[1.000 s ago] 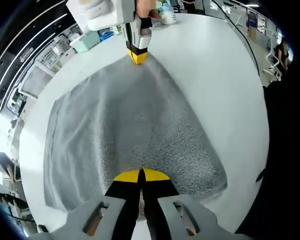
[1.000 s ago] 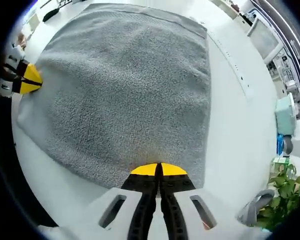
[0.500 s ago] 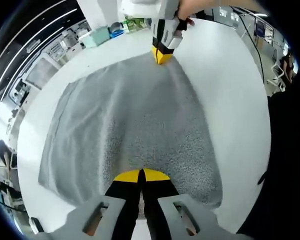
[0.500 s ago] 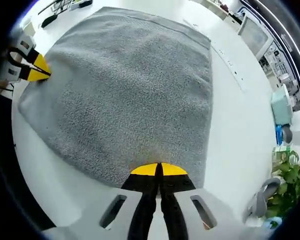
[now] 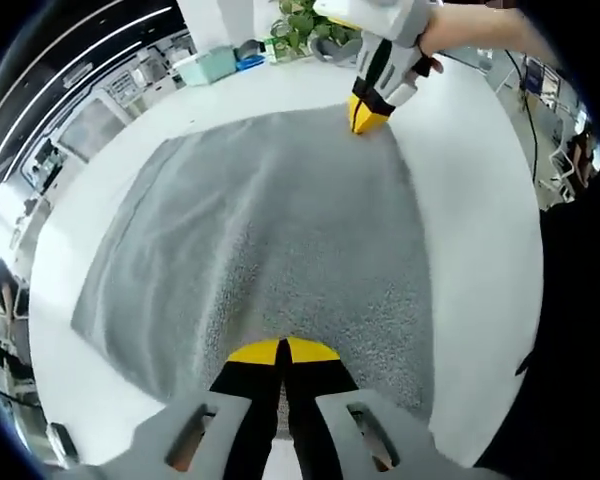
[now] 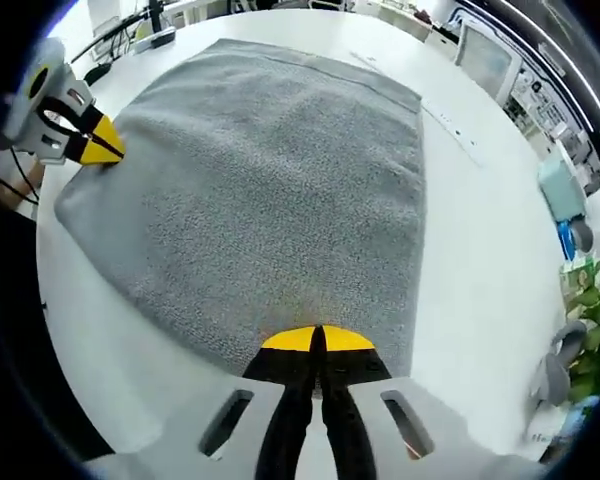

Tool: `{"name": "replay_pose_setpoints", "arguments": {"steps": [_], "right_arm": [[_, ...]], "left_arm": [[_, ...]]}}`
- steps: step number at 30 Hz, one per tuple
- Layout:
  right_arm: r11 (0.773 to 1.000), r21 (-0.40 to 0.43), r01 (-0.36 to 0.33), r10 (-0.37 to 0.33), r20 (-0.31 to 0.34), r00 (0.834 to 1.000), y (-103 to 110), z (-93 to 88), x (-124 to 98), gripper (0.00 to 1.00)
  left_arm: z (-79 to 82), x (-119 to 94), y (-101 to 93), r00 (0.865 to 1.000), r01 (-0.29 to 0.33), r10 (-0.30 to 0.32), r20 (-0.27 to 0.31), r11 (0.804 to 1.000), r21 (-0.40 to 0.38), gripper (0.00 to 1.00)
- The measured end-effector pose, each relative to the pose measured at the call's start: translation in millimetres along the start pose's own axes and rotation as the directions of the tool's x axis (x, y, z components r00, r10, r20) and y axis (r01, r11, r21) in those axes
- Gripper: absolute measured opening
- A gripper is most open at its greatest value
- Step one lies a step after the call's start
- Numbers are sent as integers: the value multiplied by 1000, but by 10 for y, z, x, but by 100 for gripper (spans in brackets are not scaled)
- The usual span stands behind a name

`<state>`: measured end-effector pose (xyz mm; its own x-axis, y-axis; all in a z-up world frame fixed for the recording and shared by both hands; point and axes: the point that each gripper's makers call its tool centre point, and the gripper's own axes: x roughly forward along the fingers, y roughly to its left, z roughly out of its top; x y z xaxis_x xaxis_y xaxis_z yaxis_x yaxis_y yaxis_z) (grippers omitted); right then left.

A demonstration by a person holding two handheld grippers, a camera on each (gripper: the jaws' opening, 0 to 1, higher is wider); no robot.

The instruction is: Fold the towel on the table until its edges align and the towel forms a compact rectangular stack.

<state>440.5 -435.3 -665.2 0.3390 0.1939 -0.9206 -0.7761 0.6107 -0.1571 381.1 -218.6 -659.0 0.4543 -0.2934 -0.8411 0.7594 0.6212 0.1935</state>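
Lying spread across the round white table (image 5: 480,230), the grey terry-cloth towel (image 5: 280,240) covers most of the surface as a single flat layer, its edges running out toward the rim on several sides. In the left gripper view, a pale green box (image 5: 208,66), a small blue item (image 5: 248,58) and a leafy green plant (image 5: 305,20) stand beyond the far edge of the towel, well apart from it; none of them lies on the cloth. In the right gripper view, the same green box (image 6: 563,186) and plant (image 6: 598,310) appear at the right, again clear of the towel (image 6: 270,190), while dark cables (image 6: 130,40) lie near the table's far side.

The left gripper (image 5: 282,350) points forward along the cloth, its yellow-tipped black jaws pressed together on the near edge of the towel. The right gripper (image 6: 317,340) holds the same pose at another corner, jaws closed upon the towel's edge. Each gripper enters the other's view: the right gripper's yellow tip rests at the towel's far corner in the left gripper view, with a person's hand (image 5: 460,25) behind it, and the left gripper's tip meets the towel's left corner in the right gripper view.
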Motion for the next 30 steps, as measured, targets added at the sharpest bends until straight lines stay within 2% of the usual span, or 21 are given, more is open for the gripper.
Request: {"name": "replay_pose_setpoints", "arguments": {"steps": [6,12,17,20,24,30], "right_arm": [[999,52,-10,9,23,1000,68,-38,-32,0],[998,53,-18,17,17,1000,151,-74,-54,0],[1000,24,-14,14,1,1000,215,-102,-70,0],[999,40,-14,14,5,1000,219,-110,-73,0],[997,70,-31,29,19,999,247,-132,-90,0],[997,68,-31,29,25,999,285,-143,-105,0]], "left_arm": [[0,9,48,1000,7,-7,7,1000,-29,1],[-1,22,107,1000,19,-18,21,997,-75,1],[2,29,113,1000,22,-21,23,997,-68,1],[9,40,145,1000,11,-10,15,999,-47,1],[18,54,185,1000,1,-1,12,998,-55,1],[27,70,226,1000,1,0,17,998,-63,1]]}}
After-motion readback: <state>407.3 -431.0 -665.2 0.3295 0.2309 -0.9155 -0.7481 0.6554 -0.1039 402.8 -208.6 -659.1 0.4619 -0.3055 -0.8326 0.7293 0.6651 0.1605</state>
